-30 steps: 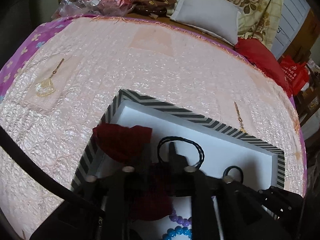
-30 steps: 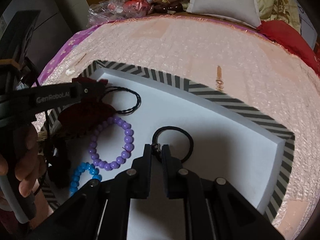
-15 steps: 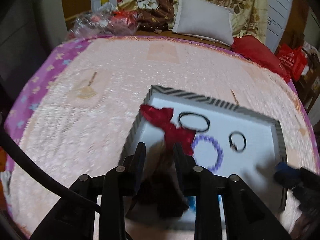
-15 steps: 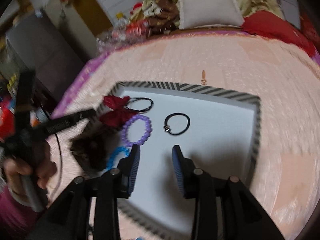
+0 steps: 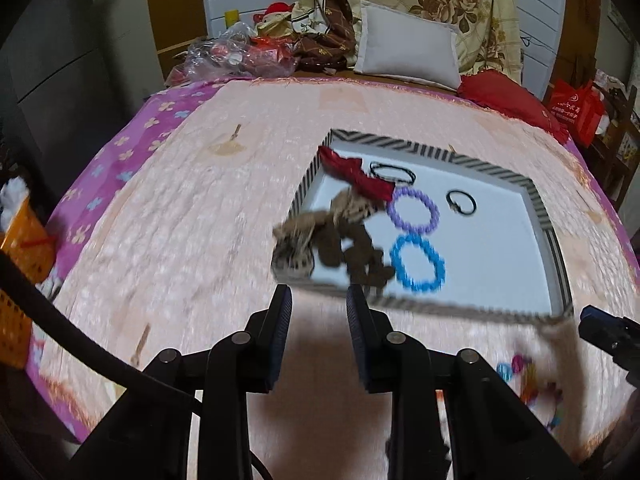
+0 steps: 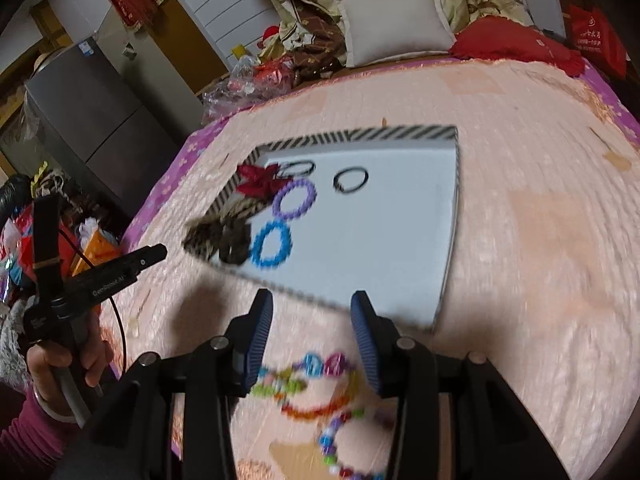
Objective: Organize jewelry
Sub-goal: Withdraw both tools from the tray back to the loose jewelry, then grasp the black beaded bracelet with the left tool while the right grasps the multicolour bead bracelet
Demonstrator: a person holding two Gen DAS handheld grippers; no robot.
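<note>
A white tray (image 5: 548, 216) with a striped rim lies on the pink bedspread. In it are a red bow (image 5: 356, 176), a leopard-print scrunchie (image 5: 320, 232), a purple bead bracelet (image 5: 413, 210), a blue bead bracelet (image 5: 418, 263), a black cord loop (image 5: 392, 171) and a black hair tie (image 5: 461, 202). My left gripper (image 5: 318, 308) is open and empty, just short of the tray's near edge. My right gripper (image 6: 312, 316) is open and empty above a multicoloured bead necklace (image 6: 316, 384) on the bedspread. The tray also shows in the right wrist view (image 6: 448, 240).
Two hair clips (image 5: 230, 142) (image 5: 140, 346) lie on the bedspread left of the tray. A white pillow (image 5: 406, 50), red cushion (image 5: 504, 98) and cloth pile sit at the bed's far end. An orange basket (image 5: 20, 264) stands off the left edge.
Both grippers have opened and pulled back from the tray. The right one let go of the black hair tie, the left one left the red bow and scrunchie in the tray.
</note>
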